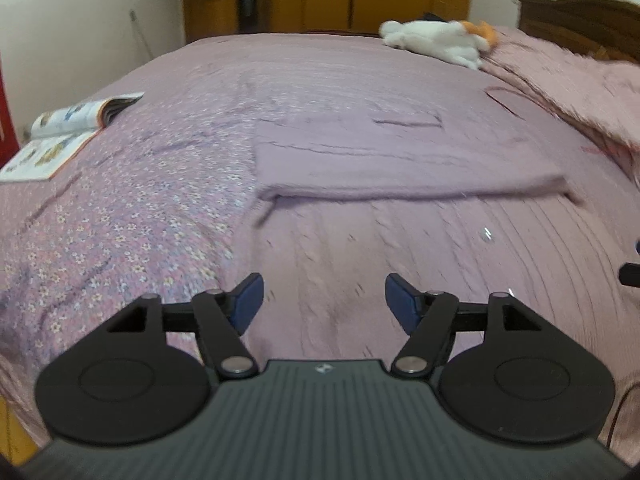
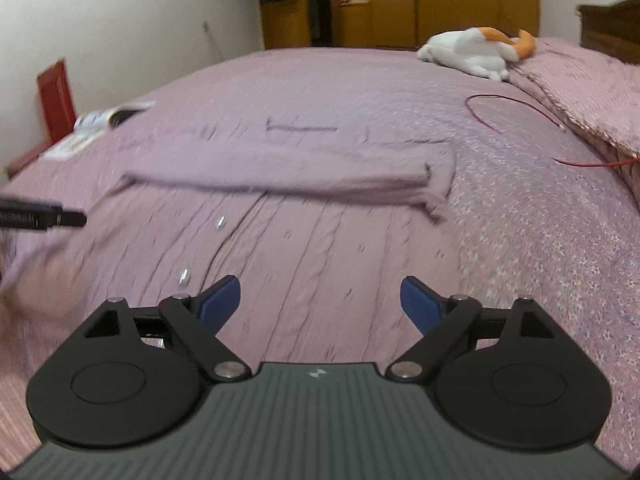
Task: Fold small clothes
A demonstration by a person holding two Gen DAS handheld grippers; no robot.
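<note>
A bed with a lilac floral cover fills both wrist views; its far edge and the wardrobe beyond are soft with motion blur. On it lies a mauve cable-knit sweater, its near part spreading under both grippers and its lower edge cut off by them. A folded band of the sweater crosses the bed with its long axis running left to right; the band's right end turns down in a short flap, and whether this band is a sleeve or a folded body panel is hard to make out. A white-and-orange plush toy rests near the pillow, an open magazine lies at the bed's left edge, and a thin red cable loops beside the pillow. The left gripper and right gripper hover over the knit, fingers spread wide apart, holding nothing.
</note>
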